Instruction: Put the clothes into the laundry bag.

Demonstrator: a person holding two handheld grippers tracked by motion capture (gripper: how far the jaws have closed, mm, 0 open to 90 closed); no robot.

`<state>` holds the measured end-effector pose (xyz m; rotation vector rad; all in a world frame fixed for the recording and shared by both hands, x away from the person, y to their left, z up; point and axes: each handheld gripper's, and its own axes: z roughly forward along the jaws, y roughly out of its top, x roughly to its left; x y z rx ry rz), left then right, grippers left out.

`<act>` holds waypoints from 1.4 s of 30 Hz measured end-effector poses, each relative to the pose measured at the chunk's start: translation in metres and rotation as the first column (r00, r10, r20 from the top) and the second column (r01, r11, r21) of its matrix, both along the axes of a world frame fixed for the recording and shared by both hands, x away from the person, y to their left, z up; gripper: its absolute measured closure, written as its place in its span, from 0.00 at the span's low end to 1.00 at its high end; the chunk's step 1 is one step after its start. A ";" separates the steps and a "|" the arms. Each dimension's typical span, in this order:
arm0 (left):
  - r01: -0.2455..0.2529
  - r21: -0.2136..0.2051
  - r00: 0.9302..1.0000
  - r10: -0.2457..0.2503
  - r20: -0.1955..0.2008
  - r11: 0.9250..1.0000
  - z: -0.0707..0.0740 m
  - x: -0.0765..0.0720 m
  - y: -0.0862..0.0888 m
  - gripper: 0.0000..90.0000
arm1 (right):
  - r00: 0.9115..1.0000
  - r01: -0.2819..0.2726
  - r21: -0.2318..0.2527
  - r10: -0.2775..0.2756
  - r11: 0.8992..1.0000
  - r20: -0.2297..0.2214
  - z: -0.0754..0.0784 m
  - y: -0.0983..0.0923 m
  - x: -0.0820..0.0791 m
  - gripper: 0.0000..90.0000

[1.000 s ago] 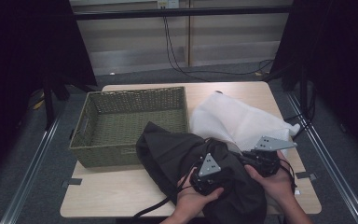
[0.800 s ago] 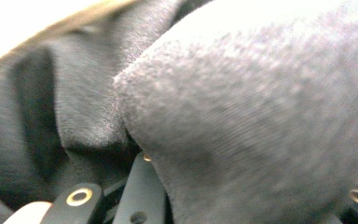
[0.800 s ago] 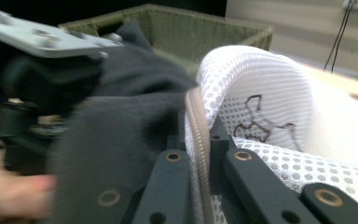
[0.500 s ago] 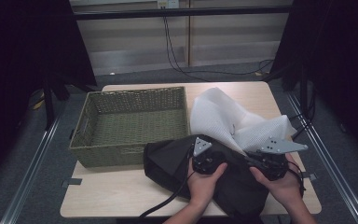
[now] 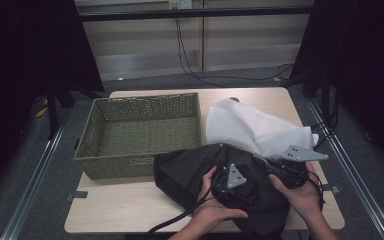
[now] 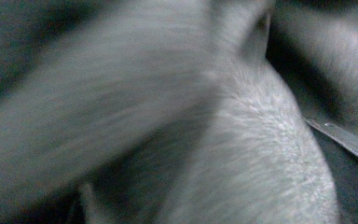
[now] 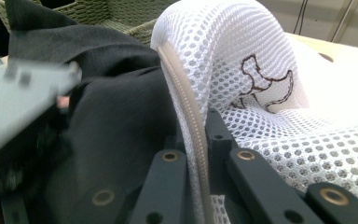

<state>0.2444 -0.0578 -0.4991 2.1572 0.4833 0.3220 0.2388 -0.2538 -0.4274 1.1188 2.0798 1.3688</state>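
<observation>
A dark garment (image 5: 187, 170) lies crumpled on the near half of the table. My left gripper (image 5: 228, 189) points down into it, and blurred dark cloth (image 6: 261, 140) sits close to its camera. Its jaws have just been opening; they are hidden, so I cannot see whether cloth is still between them. My right gripper (image 5: 272, 169) is shut on the piped edge of a white mesh bag (image 5: 250, 127). That edge runs up between the closed right gripper (image 7: 195, 144) jaws, with the mesh bag (image 7: 242, 56) arching above and the dark garment (image 7: 121, 116) at its left.
A green wicker basket (image 5: 92, 135) stands on the left half of the table, its near wall touching the garment. The basket (image 7: 140, 25) also shows behind the garment. Cables run along the floor beyond the far edge of the table (image 5: 260, 97).
The garment has dropped from a raised bunch to a flatter heap. My left gripper moved down and toward the right one. The mesh bag's near edge was lifted by my right gripper.
</observation>
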 end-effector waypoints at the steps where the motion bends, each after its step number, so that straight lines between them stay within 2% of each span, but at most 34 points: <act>1: -0.005 0.048 1.000 0.004 0.017 0.999 0.000 -0.001 -0.002 0.05 | 1.000 0.000 0.006 0.000 1.000 -0.006 -0.001 0.000 0.001 0.98; 3: -0.043 0.086 0.998 0.039 0.046 0.995 -0.001 -0.003 -0.006 0.15 | 1.000 -0.005 0.011 0.005 1.000 -0.015 -0.003 0.001 0.002 0.98; 4: -0.069 0.103 0.994 0.059 0.095 0.992 -0.002 -0.004 -0.007 0.22 | 1.000 -0.013 0.005 0.013 1.000 -0.015 -0.003 0.003 0.002 0.98; 5: -0.077 0.107 0.992 0.066 0.108 0.991 -0.003 -0.006 -0.008 0.34 | 1.000 -0.017 0.008 0.018 1.000 -0.020 -0.003 0.005 0.002 0.99; 6: -0.096 0.111 0.986 0.080 0.144 0.989 -0.003 -0.008 -0.007 0.43 | 1.000 -0.024 0.009 0.024 1.000 -0.020 -0.003 0.005 0.002 0.99; 7: -0.118 0.098 0.979 0.099 0.177 0.988 -0.004 -0.010 -0.006 0.59 | 0.999 -0.028 0.007 0.028 1.000 -0.021 -0.003 0.006 0.001 0.99; 8: -0.135 0.074 0.976 0.120 0.181 0.988 -0.004 -0.011 -0.006 0.68 | 0.999 -0.029 0.005 0.029 1.000 -0.016 -0.002 0.007 0.000 0.99; 10: -0.145 0.023 0.980 0.140 0.140 0.989 0.000 -0.008 -0.003 0.78 | 1.000 -0.026 0.008 0.026 1.000 -0.009 -0.001 0.007 -0.001 0.99; 11: -0.161 -0.051 0.983 0.165 0.084 0.986 0.002 -0.005 0.000 0.80 | 1.000 -0.025 0.002 0.025 1.000 -0.002 0.000 0.007 -0.002 0.99; 13: -0.183 -0.174 0.982 0.189 0.020 0.968 0.010 0.001 0.007 0.82 | 1.000 -0.027 0.003 0.027 1.000 0.014 0.002 0.007 -0.004 0.99; 14: -0.194 -0.222 0.980 0.198 -0.003 0.956 0.013 0.002 0.009 0.82 | 0.999 -0.027 0.006 0.027 1.000 0.029 0.005 0.006 -0.005 0.99; 17: -0.237 -0.374 0.971 0.229 -0.067 0.897 0.031 0.003 0.020 0.83 | 0.999 -0.023 0.016 0.022 1.000 0.041 0.015 0.007 -0.011 0.99; 18: -0.251 -0.457 0.968 0.228 -0.106 0.853 0.037 0.002 0.023 0.83 | 0.998 -0.022 0.017 0.021 1.000 0.057 0.022 0.008 -0.015 0.99; 19: -0.256 -0.490 0.966 0.230 -0.114 0.833 0.041 0.001 0.024 0.83 | 0.996 -0.034 0.019 0.033 0.999 0.082 0.033 0.010 -0.021 0.99; 20: -0.256 -0.530 0.966 0.227 -0.120 0.809 0.045 0.000 0.025 0.83 | 0.995 -0.044 0.021 0.042 0.999 0.094 0.039 0.012 -0.024 0.99; 21: -0.260 -0.553 0.965 0.232 -0.122 0.792 0.048 -0.001 0.025 0.83 | 0.992 -0.062 0.021 0.059 0.998 0.113 0.046 0.013 -0.028 0.99; 23: -0.300 -0.602 0.953 0.264 -0.150 0.740 0.053 0.002 0.025 0.82 | 0.989 -0.087 0.019 0.084 0.996 0.123 0.056 0.016 -0.034 0.99; 24: -0.320 -0.610 0.946 0.274 -0.171 0.725 0.053 0.005 0.024 0.82 | 0.989 -0.097 0.009 0.095 0.995 0.112 0.059 0.017 -0.035 0.99; 25: -0.358 -0.601 0.933 0.301 -0.198 0.714 0.051 0.009 0.023 0.82 | 0.990 -0.101 0.002 0.101 0.995 0.097 0.059 0.017 -0.035 0.99; 26: -0.393 -0.573 0.919 0.333 -0.213 0.719 0.046 0.015 0.021 0.81 | 0.992 -0.106 -0.009 0.106 0.994 0.073 0.056 0.017 -0.034 0.99; 27: -0.418 -0.534 0.908 0.352 -0.228 0.735 0.039 0.022 0.017 0.79 | 0.994 -0.105 -0.027 0.106 0.994 0.041 0.052 0.017 -0.031 0.99; 28: -0.441 -0.480 0.897 0.357 -0.260 0.758 0.025 0.032 0.013 0.77 | 0.995 -0.098 -0.038 0.098 0.994 0.008 0.045 0.016 -0.027 0.99; 29: -0.444 -0.427 0.893 0.350 -0.283 0.788 0.015 0.038 0.013 0.73 | 0.997 -0.074 -0.044 0.073 0.996 -0.026 0.036 0.013 -0.022 0.99; 30: -0.437 -0.407 0.894 0.337 -0.296 0.802 0.008 0.040 0.013 0.67 | 0.998 -0.047 -0.050 0.045 0.998 -0.044 0.028 0.011 -0.018 0.99; 31: -0.407 -0.390 0.904 0.304 -0.300 0.826 0.005 0.041 0.014 0.61 | 0.998 -0.032 -0.050 0.030 0.998 -0.051 0.022 0.008 -0.015 0.99; 32: -0.367 -0.375 0.922 0.282 -0.264 0.851 0.008 0.037 0.013 0.54 | 0.998 -0.008 -0.037 0.006 0.999 -0.059 0.016 0.004 -0.012 0.99; 33: -0.350 -0.372 0.930 0.271 -0.248 0.860 0.011 0.033 0.012 0.45 | 0.998 0.019 -0.018 -0.020 1.000 -0.056 0.011 -0.002 -0.010 0.99; 34: -0.313 -0.356 0.942 0.242 -0.231 0.881 0.016 0.029 0.013 0.39 | 0.998 0.031 -0.013 -0.032 0.999 -0.050 0.009 -0.004 -0.009 0.99; 35: -0.283 -0.346 0.951 0.216 -0.219 0.894 0.022 0.025 0.016 0.33 | 0.998 0.049 -0.005 -0.049 0.999 -0.045 0.008 -0.007 -0.008 0.99; 36: -0.263 -0.335 0.958 0.205 -0.198 0.905 0.029 0.021 0.020 0.26 | 0.996 0.081 0.002 -0.080 0.997 -0.025 0.008 -0.011 -0.008 0.99; 38: -0.227 -0.333 0.973 0.195 -0.126 0.915 0.041 0.013 0.028 0.24 | 0.996 0.088 -0.001 -0.088 0.996 -0.015 0.008 -0.012 -0.008 0.99; 39: -0.215 -0.327 0.976 0.195 -0.094 0.920 0.045 0.009 0.032 0.23 | 0.995 0.095 -0.006 -0.096 0.995 -0.012 0.008 -0.012 -0.008 0.99; 40: -0.187 -0.315 0.982 0.178 -0.058 0.931 0.048 0.006 0.035 0.21 | 0.995 0.096 -0.005 -0.096 0.995 -0.009 0.007 -0.012 -0.008 0.99; 42: -0.149 -0.293 0.989 0.134 -0.070 0.944 0.043 0.005 0.034 0.21 | 0.994 0.106 0.003 -0.106 0.994 -0.010 0.005 -0.012 -0.007 0.99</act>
